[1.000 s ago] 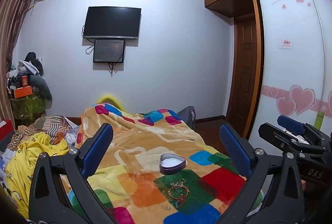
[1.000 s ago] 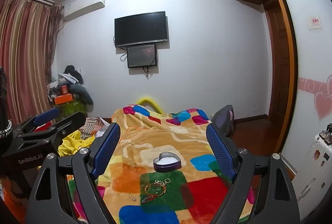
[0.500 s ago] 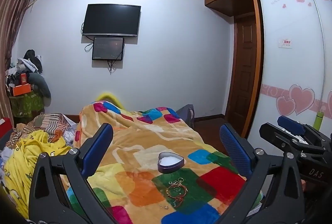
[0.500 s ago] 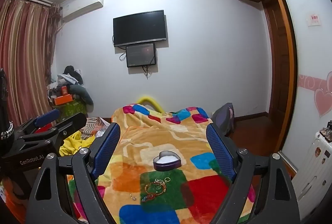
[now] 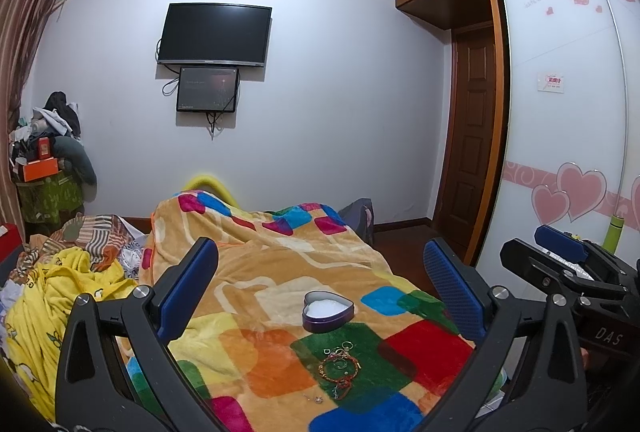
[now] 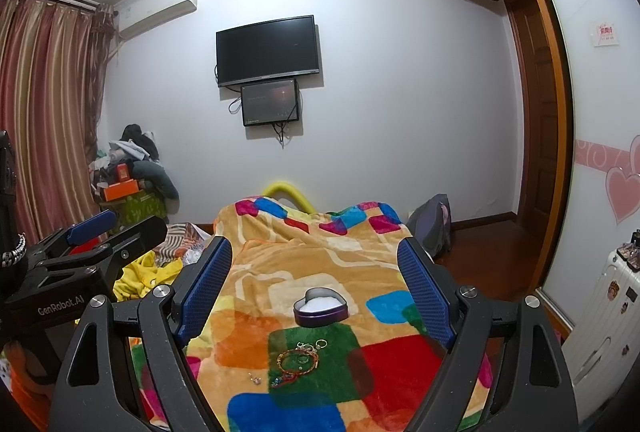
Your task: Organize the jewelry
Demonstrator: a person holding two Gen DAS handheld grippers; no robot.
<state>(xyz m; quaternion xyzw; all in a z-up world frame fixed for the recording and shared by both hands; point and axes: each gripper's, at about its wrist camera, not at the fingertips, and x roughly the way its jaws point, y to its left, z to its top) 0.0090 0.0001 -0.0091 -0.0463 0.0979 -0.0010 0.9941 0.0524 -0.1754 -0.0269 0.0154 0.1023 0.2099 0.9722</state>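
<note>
Both the left gripper [image 5: 320, 284] and right gripper [image 6: 314, 286] hover released and empty above the bed blanket [image 6: 360, 260], so the approach step applies: lower onto the bracelet and rings [image 6: 300, 356] lying just before the open heart-shaped tin [image 6: 320, 306].

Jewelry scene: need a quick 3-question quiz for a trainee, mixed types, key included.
1. True or false: the heart-shaped tin on the blanket has its lid on.
2. The loose jewelry lies on which blanket patch? A) red B) green C) blue
3. Fill in: the left gripper and the right gripper both hang above the bed with jaws ____, holding nothing.

Key: 1 false, the tin is open with a white lining showing. 2 B, mostly on the green patch, nearer the cameras than the tin. 3 open.
</note>
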